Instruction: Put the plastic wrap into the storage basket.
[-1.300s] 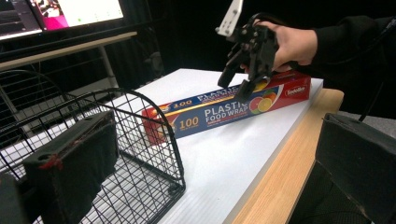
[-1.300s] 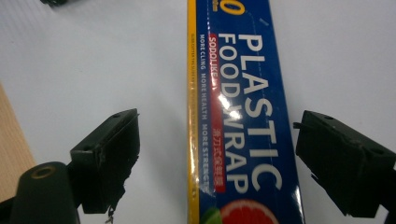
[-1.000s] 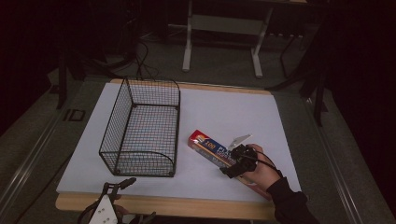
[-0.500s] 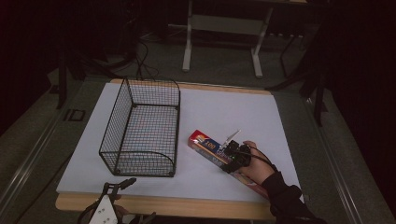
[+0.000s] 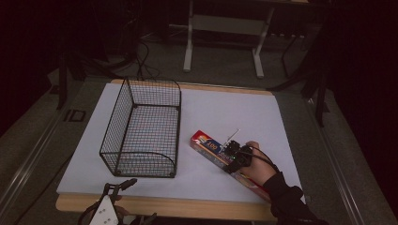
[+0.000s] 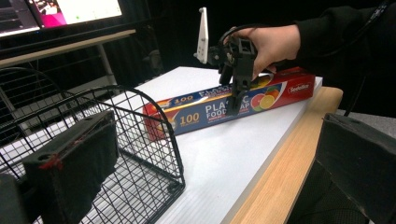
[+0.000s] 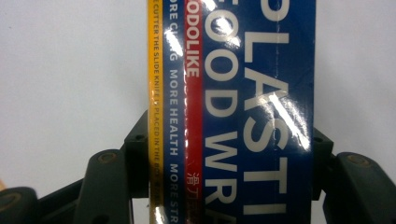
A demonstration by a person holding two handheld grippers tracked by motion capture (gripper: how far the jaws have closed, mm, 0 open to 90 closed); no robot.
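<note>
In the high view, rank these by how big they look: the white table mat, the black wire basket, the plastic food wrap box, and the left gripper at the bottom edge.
1. White table mat.
2. Black wire basket.
3. Blue and red plastic food wrap box, partly covered by the right gripper and hand.
4. Left gripper, cut off by the frame, so its rank against the box is unsure.

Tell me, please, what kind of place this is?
Probably a lab or recording workspace, not a home: a white-covered table in a dark room, lit monitors behind it, and cables on the floor. A wire basket and plastic wrap box look like props.
</note>
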